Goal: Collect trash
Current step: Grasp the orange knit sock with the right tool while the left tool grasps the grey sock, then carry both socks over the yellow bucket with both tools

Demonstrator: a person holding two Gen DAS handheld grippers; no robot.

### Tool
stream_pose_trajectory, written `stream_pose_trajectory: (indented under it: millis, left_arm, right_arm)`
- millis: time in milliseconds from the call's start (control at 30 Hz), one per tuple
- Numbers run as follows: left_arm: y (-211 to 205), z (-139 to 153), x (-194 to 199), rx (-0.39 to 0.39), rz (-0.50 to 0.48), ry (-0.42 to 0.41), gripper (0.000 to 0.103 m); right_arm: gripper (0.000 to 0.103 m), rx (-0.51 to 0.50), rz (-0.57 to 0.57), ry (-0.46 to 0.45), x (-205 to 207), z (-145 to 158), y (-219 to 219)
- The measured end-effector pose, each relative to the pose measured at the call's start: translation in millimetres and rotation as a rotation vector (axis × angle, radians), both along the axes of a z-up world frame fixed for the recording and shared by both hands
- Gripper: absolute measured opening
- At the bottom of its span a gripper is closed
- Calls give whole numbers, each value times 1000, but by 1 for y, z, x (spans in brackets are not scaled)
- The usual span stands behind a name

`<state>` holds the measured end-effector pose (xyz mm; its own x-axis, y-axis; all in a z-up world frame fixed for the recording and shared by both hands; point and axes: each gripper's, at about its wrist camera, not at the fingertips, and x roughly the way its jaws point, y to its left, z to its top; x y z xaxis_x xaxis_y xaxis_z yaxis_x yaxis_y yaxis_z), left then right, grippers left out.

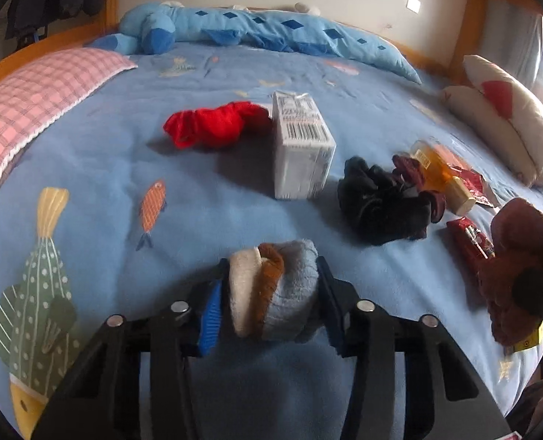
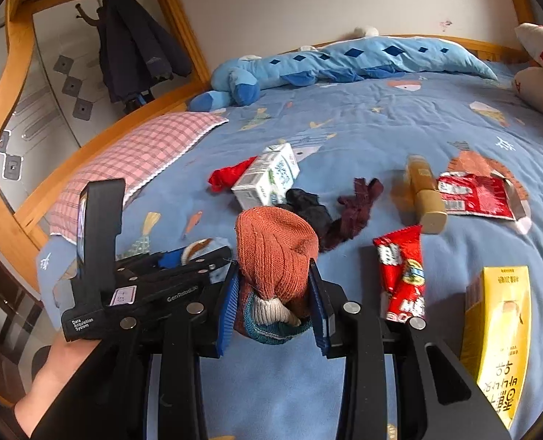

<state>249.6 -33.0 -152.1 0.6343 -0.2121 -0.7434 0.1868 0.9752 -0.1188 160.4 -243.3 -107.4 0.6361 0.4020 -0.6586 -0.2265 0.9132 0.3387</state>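
In the left wrist view, the left hand-held gripper (image 1: pixel 273 289) clamped a grey-and-cream sock (image 1: pixel 275 291) above the bed (image 1: pixel 99 168); a white carton (image 1: pixel 300 146) lay ahead. In the right wrist view, the right hand-held gripper (image 2: pixel 273 289) squeezed an orange sock (image 2: pixel 275 253), a red wrapper (image 2: pixel 403 275) just beside it.

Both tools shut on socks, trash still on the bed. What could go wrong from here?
1. The left tool and right tool each grip a sock, not trash; socks may get binned.
2. The dark socks touch the amber bottle; grabbing it may snag them.
3. The bottle looks blurred, so it may be rolling.
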Motion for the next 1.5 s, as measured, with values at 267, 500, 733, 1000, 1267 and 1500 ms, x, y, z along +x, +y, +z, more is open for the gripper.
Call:
stream_pose_trajectory:
  millis: [267, 500, 733, 1000, 1267, 1500]
  left_arm:
    - [3, 26, -29, -92, -48, -27, 41]
    - [-11, 52, -73, -141, -129, -55, 41]
    - [-41, 64, -115, -177, -253, -50, 41]
    - [-103, 72, -163, -211, -449, -34, 41]
    - [-163, 77, -202, -209, -622, -18, 41]
    - [-217, 80, -242, -191, -785, -15, 41]
  right_arm:
    - [34, 35, -9, 8, -12, 3, -12]
    - [34, 62, -60, -7, -41, 13, -29]
    - [34, 66, -112, -13, -96, 29, -57]
    - [34, 15, -195, -30, -161, 48, -95]
    - [34, -5, -303, -31, -221, 59, -136]
    - [34, -32, -437, -31, -276, 68, -176]
